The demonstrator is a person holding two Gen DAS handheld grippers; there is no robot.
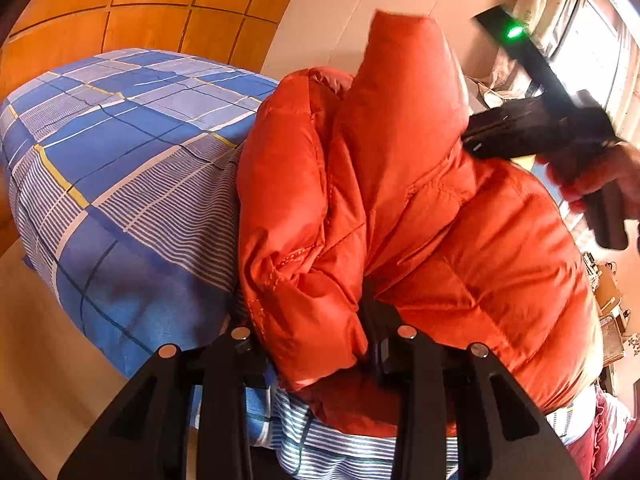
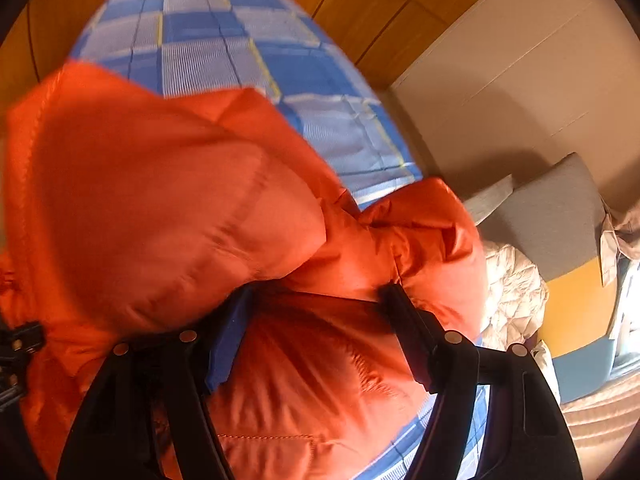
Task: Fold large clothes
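An orange puffer jacket (image 1: pixel 400 208) lies bunched on a bed with a blue checked sheet (image 1: pixel 120 168). My left gripper (image 1: pixel 312 332) is at the near edge of the jacket, shut on a thick fold of it. One part of the jacket (image 1: pixel 400 64) stands upright, blurred. A hand (image 1: pixel 600 176) holds the right gripper's black body (image 1: pixel 540 128), whose fingers are sunk into the jacket from the right. In the right wrist view my right gripper (image 2: pixel 316 296) stands wide, its tips pressed into a puffy bunch of the jacket (image 2: pixel 160 200) that bulges over them.
A wooden panelled headboard (image 1: pixel 140 8) and a beige wall (image 1: pixel 340 8) lie beyond the bed. Grey and yellow-blue cushions (image 2: pixel 560 240) and a white quilted cover (image 2: pixel 512 284) sit at the right. A curtained window (image 1: pixel 580 40) is far right. Pale floor (image 1: pixel 40 360) shows at the left.
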